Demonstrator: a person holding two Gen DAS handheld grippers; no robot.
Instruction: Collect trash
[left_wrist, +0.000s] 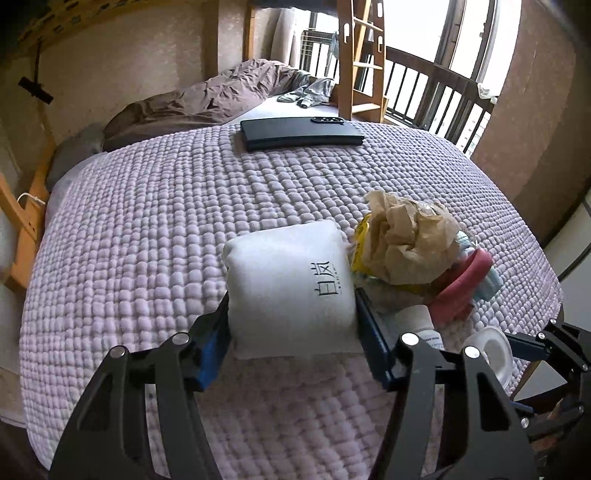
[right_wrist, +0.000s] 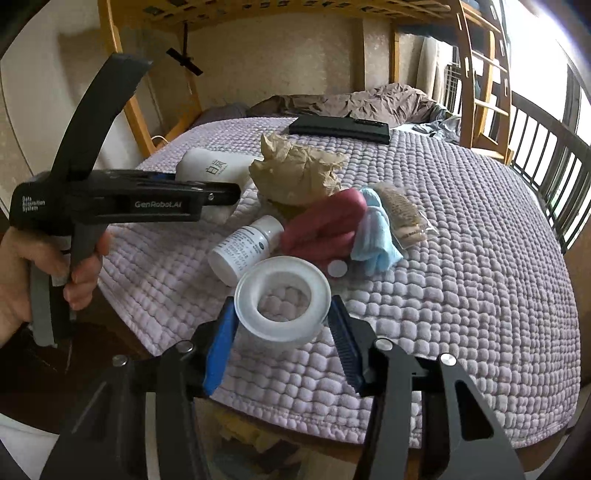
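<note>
In the left wrist view, the left gripper (left_wrist: 291, 325) is clamping a white packet (left_wrist: 291, 280) printed with dark characters, its fingers (left_wrist: 373, 332) pressing on the packet's two sides. The packet is lying on the lilac quilted bedspread (left_wrist: 166, 229) of the bed. Just to its right a crumpled brown paper (left_wrist: 406, 236) is sitting on top of a small heap, with a yellow wrapper (left_wrist: 360, 251) showing beneath it and a pink object (left_wrist: 461, 284) and a bit of light blue cloth (left_wrist: 491, 284) beside it. A white bottle (left_wrist: 421, 321) is lying close to the right finger, and a white tape roll (left_wrist: 495, 350) is showing at the right edge between the tips of the right gripper. Farther up the bed a flat black case (left_wrist: 299, 134) is resting, with a rumpled brown duvet (left_wrist: 207, 99) behind it.

In the right wrist view, the right gripper (right_wrist: 282, 325) is holding the white tape roll (right_wrist: 282, 295), its fingers (right_wrist: 221, 343) closing on the roll's rim at either side, near the bed's front edge. Just behind the roll the white bottle (right_wrist: 243, 247) is lying on its side, touching the pink object (right_wrist: 325, 225). The light blue cloth (right_wrist: 376, 236) is lying against the pink object, and a clear packet (right_wrist: 402, 214) of beige contents is lying just beyond it. A small white disc (right_wrist: 337, 267) is lying beside the roll. The crumpled brown paper (right_wrist: 299, 173) is rising behind. A hand (right_wrist: 40, 269) at the left is gripping the left gripper's handle, whose tips are reaching the white packet (right_wrist: 214, 166).
</note>
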